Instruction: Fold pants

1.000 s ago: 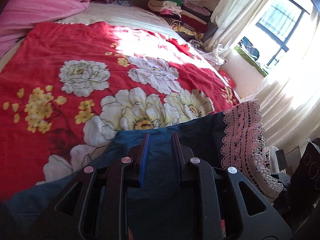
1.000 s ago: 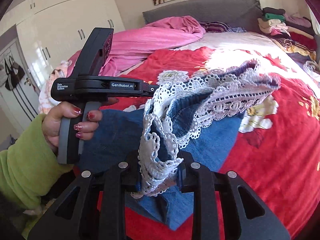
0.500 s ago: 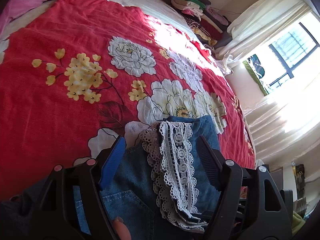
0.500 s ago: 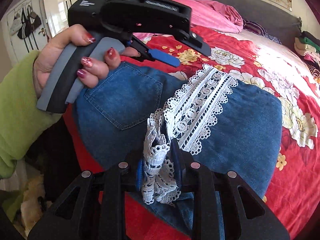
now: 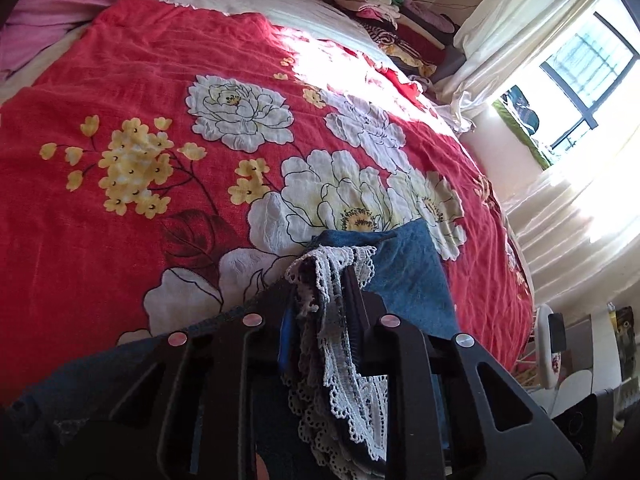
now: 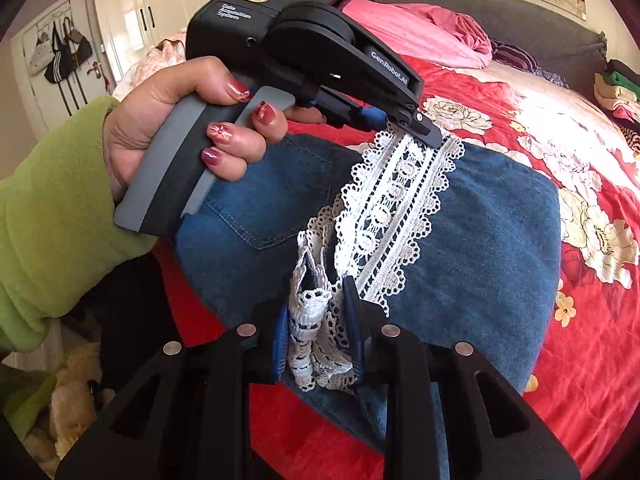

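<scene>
Blue denim pants (image 6: 480,220) with a white lace hem (image 6: 392,208) lie folded on the red bedspread. My right gripper (image 6: 318,300) is shut on the near end of the lace, which is bunched between its pads. In the right wrist view my left gripper (image 6: 400,128), held by a hand in a green sleeve (image 6: 48,184), pinches the far end of the lace strip. The left wrist view shows the left gripper (image 5: 320,280) with its jaws closing and gathered lace (image 5: 340,360) squeezed between them, denim (image 5: 404,272) just beyond.
The red floral bedspread (image 5: 160,100) stretches ahead. A pink quilt (image 5: 80,0) lies at the head of the bed, folded clothes (image 5: 384,4) are stacked at the far corner, and a curtained window (image 5: 560,80) is on the right. White wardrobes (image 6: 160,8) stand behind the hand.
The left gripper opened wide over the lace hem, then closed on it. The right gripper carried the lifted lace end down onto the denim, and the pants now lie flatter.
</scene>
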The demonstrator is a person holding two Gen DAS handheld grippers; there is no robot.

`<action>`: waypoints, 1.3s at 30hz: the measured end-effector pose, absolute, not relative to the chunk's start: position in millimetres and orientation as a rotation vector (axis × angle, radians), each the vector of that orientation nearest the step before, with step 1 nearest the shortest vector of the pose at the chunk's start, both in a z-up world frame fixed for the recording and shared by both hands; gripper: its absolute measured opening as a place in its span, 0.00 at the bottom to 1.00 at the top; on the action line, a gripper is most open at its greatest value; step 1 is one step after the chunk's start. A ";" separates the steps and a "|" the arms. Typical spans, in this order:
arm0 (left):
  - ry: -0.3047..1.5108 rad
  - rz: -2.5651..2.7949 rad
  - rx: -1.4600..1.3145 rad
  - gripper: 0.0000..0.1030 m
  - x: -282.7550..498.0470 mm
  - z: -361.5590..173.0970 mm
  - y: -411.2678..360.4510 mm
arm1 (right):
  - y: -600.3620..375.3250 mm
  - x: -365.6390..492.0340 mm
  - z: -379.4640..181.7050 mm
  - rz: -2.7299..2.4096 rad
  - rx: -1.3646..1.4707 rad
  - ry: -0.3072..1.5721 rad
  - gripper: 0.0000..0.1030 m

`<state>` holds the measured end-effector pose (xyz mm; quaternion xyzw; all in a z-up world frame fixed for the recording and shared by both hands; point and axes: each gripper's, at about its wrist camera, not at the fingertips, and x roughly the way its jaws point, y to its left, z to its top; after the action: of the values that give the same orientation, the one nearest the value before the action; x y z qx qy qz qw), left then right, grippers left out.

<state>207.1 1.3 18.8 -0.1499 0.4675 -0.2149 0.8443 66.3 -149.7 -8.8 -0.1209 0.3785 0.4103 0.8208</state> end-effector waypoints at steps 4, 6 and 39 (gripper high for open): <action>0.963 -0.422 -0.280 0.14 192.6 21.8 4.6 | -150.7 53.3 -6.3 0.929 -0.276 0.793 0.22; 0.987 -0.393 -0.269 0.18 197.9 7.7 4.3 | -149.5 54.9 -14.1 0.914 -0.285 0.813 0.22; 0.976 -0.293 -0.203 0.45 199.0 -7.8 -4.4 | -180.0 69.4 -35.8 0.766 -0.203 0.925 0.54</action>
<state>199.0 -4.4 -7.8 -0.0969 0.4661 -0.1398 0.8682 69.4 -180.0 -35.8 -0.0953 0.4346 0.3598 0.8201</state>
